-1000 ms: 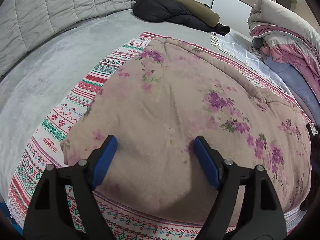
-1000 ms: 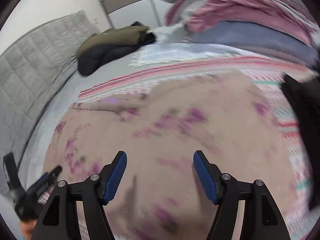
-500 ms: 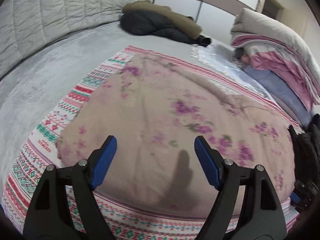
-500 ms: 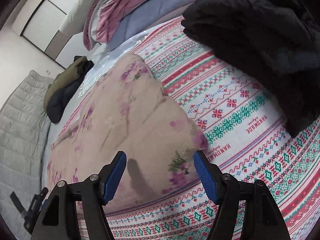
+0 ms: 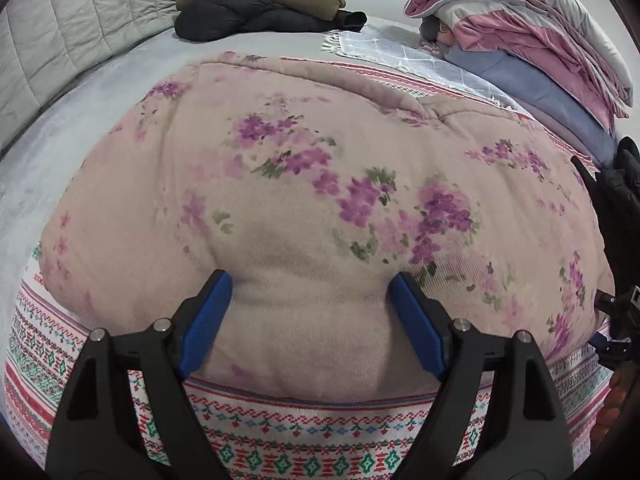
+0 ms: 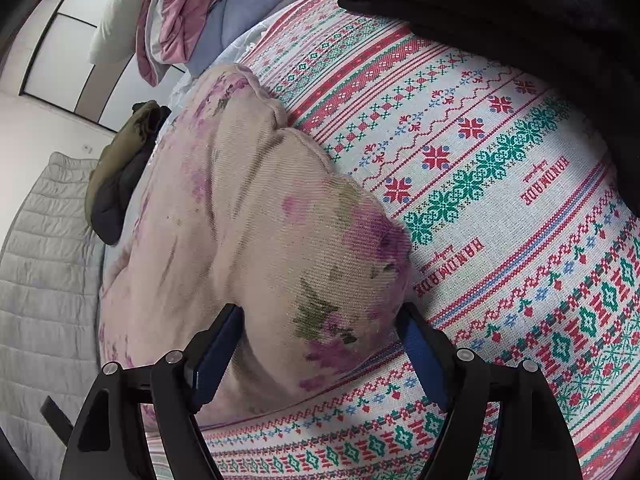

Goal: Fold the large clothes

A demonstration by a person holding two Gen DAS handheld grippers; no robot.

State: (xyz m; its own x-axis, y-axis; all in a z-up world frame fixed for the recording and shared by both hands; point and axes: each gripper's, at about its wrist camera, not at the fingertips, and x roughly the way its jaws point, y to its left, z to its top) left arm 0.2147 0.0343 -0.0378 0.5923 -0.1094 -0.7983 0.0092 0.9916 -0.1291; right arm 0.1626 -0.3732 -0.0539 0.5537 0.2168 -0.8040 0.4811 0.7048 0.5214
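A padded pink garment (image 5: 320,168) with purple flowers lies spread on a red-and-green patterned cloth (image 5: 300,432) on the bed. My left gripper (image 5: 309,278) is pushed down onto the garment's near edge. Its jaws are opening, and a hump of fabric bulges between the blue pads without being pinched. In the right wrist view the garment's near right corner (image 6: 320,272) lies between the jaws of my right gripper (image 6: 319,309). These jaws are opening too, and the pads stand just off the fabric. The patterned cloth (image 6: 480,160) runs to the right of that corner.
Olive and dark jackets (image 5: 260,12) lie at the far end by a grey quilted headboard (image 5: 80,20). Folded bedding (image 5: 520,40) is stacked at the far right above a white lace cloth (image 5: 400,52). A black garment (image 6: 520,8) lies just beyond the right corner.
The left gripper came down onto the garment's near edge, where the fabric now bulges. The right gripper swung from over the garment's middle to its right corner, rolled, and sank closer to it.
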